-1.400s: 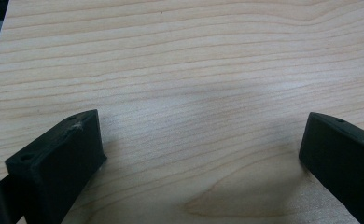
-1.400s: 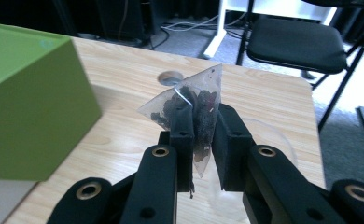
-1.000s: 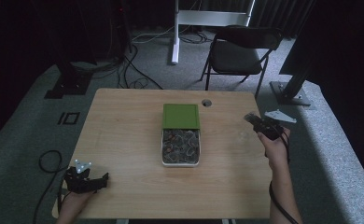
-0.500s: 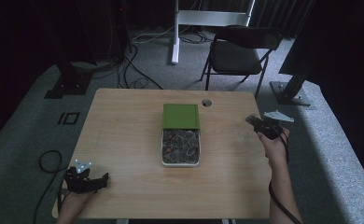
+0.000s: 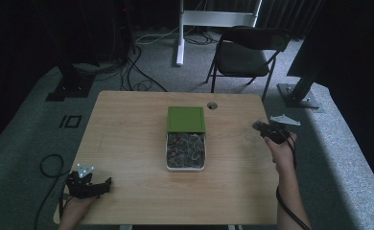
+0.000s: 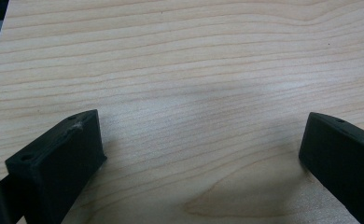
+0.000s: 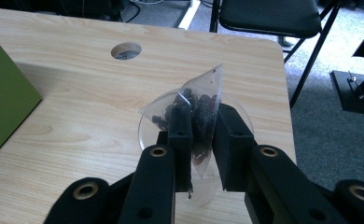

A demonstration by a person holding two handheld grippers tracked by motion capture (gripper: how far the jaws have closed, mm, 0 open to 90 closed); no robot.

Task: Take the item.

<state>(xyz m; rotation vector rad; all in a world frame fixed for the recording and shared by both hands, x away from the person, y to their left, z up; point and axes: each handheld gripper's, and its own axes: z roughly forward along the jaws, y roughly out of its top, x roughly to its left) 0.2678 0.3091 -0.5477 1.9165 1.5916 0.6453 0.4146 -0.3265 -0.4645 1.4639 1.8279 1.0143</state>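
- Mesh of the tea bag is being pinched between the two black jaws of the right gripper, which are closed on its lower half; the pyramid's upper corner is standing free above them.
- Beneath and just behind the bag a clear round dish is sitting on the wooden table, near the right edge. In my judgement the bag is hanging over this dish, though whether it is touching the rim I cannot tell.
- Risk: the thin mesh is looking slack where the jaws are squeezing it, so a harder squeeze is likely to be crushing the dark leaves or tearing a seam and spilling them.
- Risk: the dish is light and see-through, so a low jaw could be nudging it toward the table edge.
- Risk: a fine thread seems to be lying across the bag; if it is catching on a jaw, the bag may be clinging on release.
- In the high view, the white tray of more bags is lying mid-table with its green lid slid back, well apart from the right gripper.
- The left gripper is resting at the near left corner, its jaws spread wide over bare wood in the left gripper view, holding nothing.
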